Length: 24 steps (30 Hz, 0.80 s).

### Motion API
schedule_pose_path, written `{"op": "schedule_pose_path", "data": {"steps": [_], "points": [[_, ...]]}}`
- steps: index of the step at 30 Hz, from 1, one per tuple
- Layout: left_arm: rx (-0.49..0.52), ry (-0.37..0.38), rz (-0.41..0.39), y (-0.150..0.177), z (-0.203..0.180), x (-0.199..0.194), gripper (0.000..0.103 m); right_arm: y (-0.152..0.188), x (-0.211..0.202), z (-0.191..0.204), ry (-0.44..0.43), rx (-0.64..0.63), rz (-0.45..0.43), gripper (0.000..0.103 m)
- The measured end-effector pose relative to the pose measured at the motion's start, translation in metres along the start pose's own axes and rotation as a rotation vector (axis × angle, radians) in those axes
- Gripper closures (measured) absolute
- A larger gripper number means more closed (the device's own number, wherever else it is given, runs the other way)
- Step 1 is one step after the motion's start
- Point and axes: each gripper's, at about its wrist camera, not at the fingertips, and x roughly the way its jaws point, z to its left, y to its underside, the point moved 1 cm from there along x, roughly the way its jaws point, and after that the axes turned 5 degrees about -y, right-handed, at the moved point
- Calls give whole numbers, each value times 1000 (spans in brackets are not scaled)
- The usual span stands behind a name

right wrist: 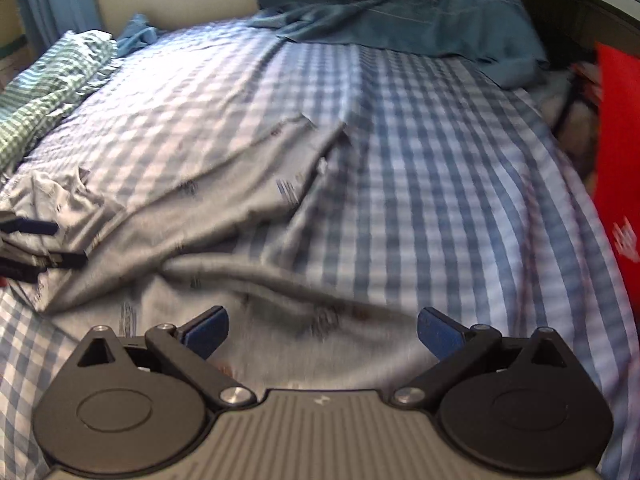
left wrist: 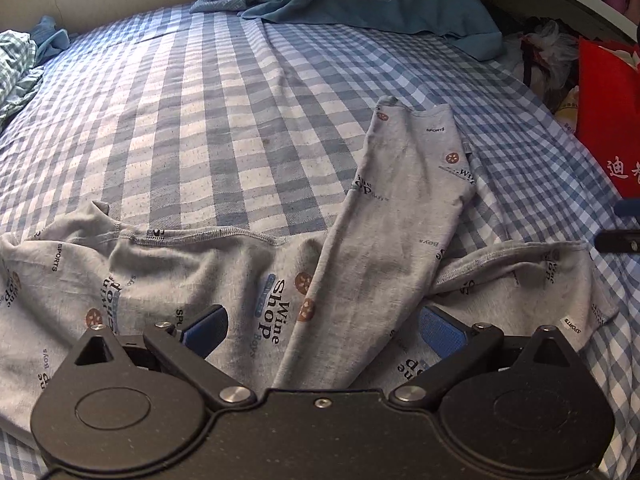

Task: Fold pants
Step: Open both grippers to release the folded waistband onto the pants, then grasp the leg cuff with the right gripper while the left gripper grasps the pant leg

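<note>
Grey printed pants (left wrist: 248, 280) spread rumpled on the blue-white checked bed sheet (left wrist: 200, 120).
Soft jersey, one leg folded up toward 1 o'clock; left tongs (left wrist: 322, 330) and right tongs (right wrist: 322, 330) both spread wide, gripping nothing.

Grey printed pants (left wrist: 384, 216) lie rumpled, one leg crossing over.
</note>
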Motion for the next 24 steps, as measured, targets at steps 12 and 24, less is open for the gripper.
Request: {"op": "schedule_pose_path", "data": {"steps": [12, 24], "points": [[-105, -16, 101, -22, 16, 17, 9, -167, 142, 4, -209, 214, 120, 0], [-185, 37, 144, -15, 22, 25, 55, -198, 225, -2, -149, 479, 292, 30]]}}
